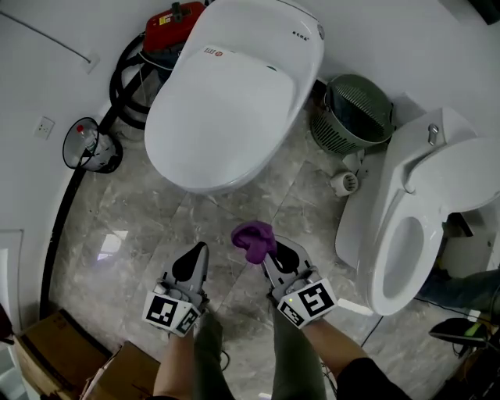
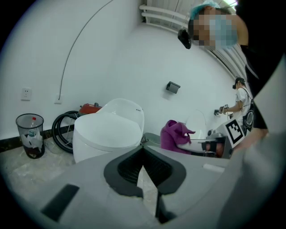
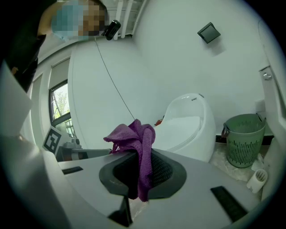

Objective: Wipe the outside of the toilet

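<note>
A white toilet [image 1: 234, 94] with its lid down stands at the far middle of the marble floor; it also shows in the left gripper view [image 2: 105, 132] and the right gripper view [image 3: 187, 123]. My right gripper [image 1: 266, 246] is shut on a crumpled purple cloth [image 1: 251, 237], a short way in front of the toilet's front rim and not touching it. The cloth [image 3: 136, 136] bunches above the jaws and hangs down between them [image 3: 142, 154]. To its left, my left gripper [image 1: 190, 266] is shut and holds nothing [image 2: 144, 154]. The cloth [image 2: 173, 136] is visible from the left gripper too.
A second white toilet [image 1: 414, 226] with an open seat stands at the right. A green slatted basket [image 1: 355, 113] sits between the two toilets. A clear bin [image 1: 90, 144] and a red machine with black hose [image 1: 172, 23] are at the left wall. Cardboard boxes [image 1: 55, 344] lie near left.
</note>
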`<state>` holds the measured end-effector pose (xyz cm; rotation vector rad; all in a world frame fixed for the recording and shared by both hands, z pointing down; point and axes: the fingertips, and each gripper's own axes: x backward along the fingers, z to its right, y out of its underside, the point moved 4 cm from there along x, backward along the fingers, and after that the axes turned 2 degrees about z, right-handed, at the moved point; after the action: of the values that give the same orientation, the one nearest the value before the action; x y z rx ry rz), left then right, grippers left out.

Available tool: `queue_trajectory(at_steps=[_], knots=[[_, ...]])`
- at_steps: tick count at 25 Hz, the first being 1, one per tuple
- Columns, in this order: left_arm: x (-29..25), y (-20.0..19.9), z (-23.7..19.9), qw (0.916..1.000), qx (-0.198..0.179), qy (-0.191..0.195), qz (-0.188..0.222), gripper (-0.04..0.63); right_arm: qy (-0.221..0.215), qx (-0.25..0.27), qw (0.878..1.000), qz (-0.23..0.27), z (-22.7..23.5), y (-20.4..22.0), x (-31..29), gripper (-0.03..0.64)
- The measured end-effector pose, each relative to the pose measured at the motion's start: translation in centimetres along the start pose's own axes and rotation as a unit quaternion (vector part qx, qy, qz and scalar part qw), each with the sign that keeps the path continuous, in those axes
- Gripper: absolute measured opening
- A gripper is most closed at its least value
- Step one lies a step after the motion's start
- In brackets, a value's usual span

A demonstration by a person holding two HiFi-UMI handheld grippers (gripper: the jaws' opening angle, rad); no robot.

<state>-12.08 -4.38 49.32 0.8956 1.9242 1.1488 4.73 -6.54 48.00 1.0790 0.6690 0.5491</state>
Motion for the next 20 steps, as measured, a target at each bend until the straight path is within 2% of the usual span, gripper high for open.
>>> queue_trajectory(at_steps=[4,6,9,13,17,20], knots=[[-2.5,2.4,-2.9,0.9988,-0.005,-0.018,0.046,0.000,-0.021,0.014,0.999,0.024,1.3,3.0,-2.4,0.043],[-3.7,3.7,-4.0,0.9977,-0.032,-0.011,0.060,0.000,-0.037,0.024,0.998,0.041,1.9,4.4,-3.6,0.043],[-4.7,5.6,-5.7,0.9943,-0.083,0.014,0.065,0.000,-0.051,0.035,0.996,0.067,2.6,7.1,-5.4,0.043],[-5.9,8.1,-8.6,0.9885,-0.126,0.031,0.077,0.000,-0.071,0.045,0.992,0.099,4.1,10.1,-8.5,0.043],[-6.9,10.6,-10.0,0.9866,-0.130,0.037,0.092,0.000,-0.090,0.067,0.986,0.121,5.3,11.9,-10.7,0.043],[-7.3,12.2,-10.1,0.9845,-0.149,0.046,0.081,0.000,-0.104,0.080,0.983,0.130,5.5,12.8,-12.1,0.043]])
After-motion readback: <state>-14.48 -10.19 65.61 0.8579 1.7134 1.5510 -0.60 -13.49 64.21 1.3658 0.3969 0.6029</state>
